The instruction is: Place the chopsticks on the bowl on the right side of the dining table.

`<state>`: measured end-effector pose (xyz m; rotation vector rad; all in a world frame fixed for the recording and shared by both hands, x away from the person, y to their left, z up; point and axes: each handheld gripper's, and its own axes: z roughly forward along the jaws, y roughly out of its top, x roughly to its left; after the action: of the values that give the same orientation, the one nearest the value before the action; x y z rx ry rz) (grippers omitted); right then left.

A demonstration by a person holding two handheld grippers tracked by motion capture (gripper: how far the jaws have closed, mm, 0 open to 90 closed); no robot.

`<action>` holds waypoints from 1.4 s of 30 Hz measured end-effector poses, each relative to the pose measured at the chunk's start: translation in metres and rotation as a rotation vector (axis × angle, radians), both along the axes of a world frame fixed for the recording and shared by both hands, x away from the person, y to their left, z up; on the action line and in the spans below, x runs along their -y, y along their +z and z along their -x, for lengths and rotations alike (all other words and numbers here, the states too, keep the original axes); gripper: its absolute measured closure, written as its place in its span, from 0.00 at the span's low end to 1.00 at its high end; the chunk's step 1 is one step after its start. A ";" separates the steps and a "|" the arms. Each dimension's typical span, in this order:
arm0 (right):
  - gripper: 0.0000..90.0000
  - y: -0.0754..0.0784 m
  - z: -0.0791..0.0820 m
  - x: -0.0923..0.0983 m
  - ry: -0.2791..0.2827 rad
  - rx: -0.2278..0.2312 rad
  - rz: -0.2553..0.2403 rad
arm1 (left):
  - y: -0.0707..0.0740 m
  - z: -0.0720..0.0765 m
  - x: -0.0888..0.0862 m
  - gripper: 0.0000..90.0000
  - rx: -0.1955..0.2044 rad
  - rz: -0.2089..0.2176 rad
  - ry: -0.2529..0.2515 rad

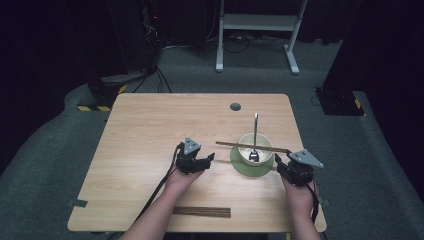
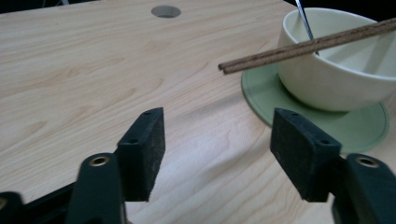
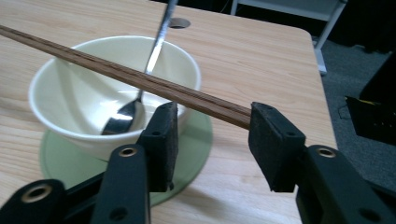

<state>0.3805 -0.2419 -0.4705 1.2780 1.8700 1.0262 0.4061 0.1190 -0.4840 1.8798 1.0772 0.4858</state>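
A white bowl (image 1: 246, 153) stands on a green saucer (image 1: 250, 171) at the table's right middle. A metal spoon (image 1: 255, 131) leans in it, handle pointing away from me. A pair of brown chopsticks (image 1: 240, 145) lies across the bowl's rim. My left gripper (image 1: 212, 159) sits just left of the saucer, open, with bare table between its pads (image 2: 144, 149); the bowl (image 2: 336, 79) and chopstick tips (image 2: 261, 58) lie ahead to its right. My right gripper (image 3: 212, 135) is at the saucer's right edge, open, and the chopsticks' (image 3: 140, 79) near end lies between its jaws.
A dark brown strip (image 1: 202, 212) lies near the table's front edge between my forearms. A round cable hole (image 1: 235, 106) is in the tabletop behind the bowl. The left half of the table (image 1: 140, 140) is bare wood. Beyond the table stand a white frame and dark equipment.
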 end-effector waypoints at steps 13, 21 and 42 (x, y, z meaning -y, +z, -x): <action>0.44 -0.003 0.025 -0.046 0.142 -0.024 0.017 | -0.025 0.050 -0.146 0.20 -0.102 -0.087 0.088; 0.41 -0.036 0.044 -0.072 0.223 -0.120 0.061 | -0.045 0.077 -0.211 0.16 -0.116 -0.183 0.143; 0.41 -0.053 0.043 -0.075 0.158 -0.249 0.039 | -0.046 0.083 -0.211 0.15 -0.133 -0.165 0.140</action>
<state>0.3371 -0.1667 -0.5236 1.3002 2.1986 0.9394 0.3236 0.3299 -0.5297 2.0119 1.2974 0.5492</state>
